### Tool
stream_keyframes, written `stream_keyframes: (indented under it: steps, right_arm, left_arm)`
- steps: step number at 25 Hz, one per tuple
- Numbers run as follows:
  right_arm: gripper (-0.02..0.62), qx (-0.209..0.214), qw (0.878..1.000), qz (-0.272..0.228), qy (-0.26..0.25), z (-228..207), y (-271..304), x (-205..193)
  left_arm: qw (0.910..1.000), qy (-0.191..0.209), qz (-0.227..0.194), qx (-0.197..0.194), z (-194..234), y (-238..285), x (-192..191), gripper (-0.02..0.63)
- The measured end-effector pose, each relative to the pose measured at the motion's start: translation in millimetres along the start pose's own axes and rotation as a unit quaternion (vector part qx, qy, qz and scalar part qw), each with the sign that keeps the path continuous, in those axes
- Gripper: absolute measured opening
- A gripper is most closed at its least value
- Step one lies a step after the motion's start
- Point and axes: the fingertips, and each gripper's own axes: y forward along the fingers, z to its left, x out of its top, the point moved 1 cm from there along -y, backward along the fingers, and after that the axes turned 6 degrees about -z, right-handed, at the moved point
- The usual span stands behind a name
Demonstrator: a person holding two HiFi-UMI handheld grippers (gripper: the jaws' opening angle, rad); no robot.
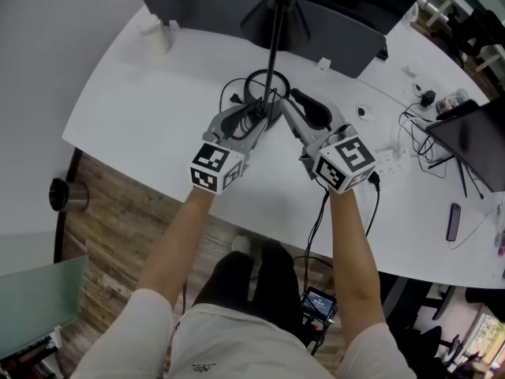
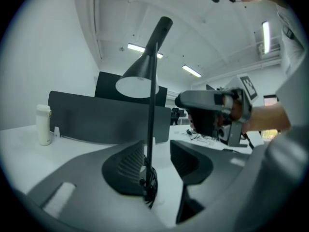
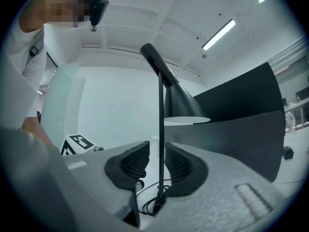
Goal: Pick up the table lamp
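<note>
The table lamp is black, with a thin upright pole (image 1: 273,54), a cone shade (image 2: 137,74) and a base wrapped in coiled cable (image 1: 264,85); it stands on the white table (image 1: 150,101). My left gripper (image 1: 254,123) reaches the pole from the left and my right gripper (image 1: 293,117) from the right, both low near the base. In the left gripper view the pole (image 2: 151,110) runs between the wide-apart jaws of the left gripper (image 2: 159,163), close to the left pad. In the right gripper view the pole (image 3: 161,129) stands between the pads of the right gripper (image 3: 157,166) with a slim gap on each side. Both are open.
A black divider panel (image 1: 331,30) runs along the table's far side, with a white bottle (image 1: 155,34) at its left end. A power strip and cables (image 1: 394,160), a dark laptop (image 1: 473,136) and a phone (image 1: 453,221) lie to the right. A metal bin (image 1: 67,194) stands on the floor.
</note>
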Motion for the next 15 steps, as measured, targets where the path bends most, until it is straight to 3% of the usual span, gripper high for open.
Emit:
stream_keyframes:
  steps: [9, 15]
  right_arm:
    - [0.098, 0.001, 1.0, 0.011, -0.02, -18.2, 21.8, -7.5]
    - [0.1, 0.011, 1.0, 0.013, -0.009, -20.8, 39.4, -10.2]
  left_arm:
    - [0.9998, -0.009, 0.019, -0.007, 7.6, 32.8, -25.6, 0.256]
    - [0.9997, -0.017, 0.014, -0.008, 11.1, 39.5, -32.1, 0.256]
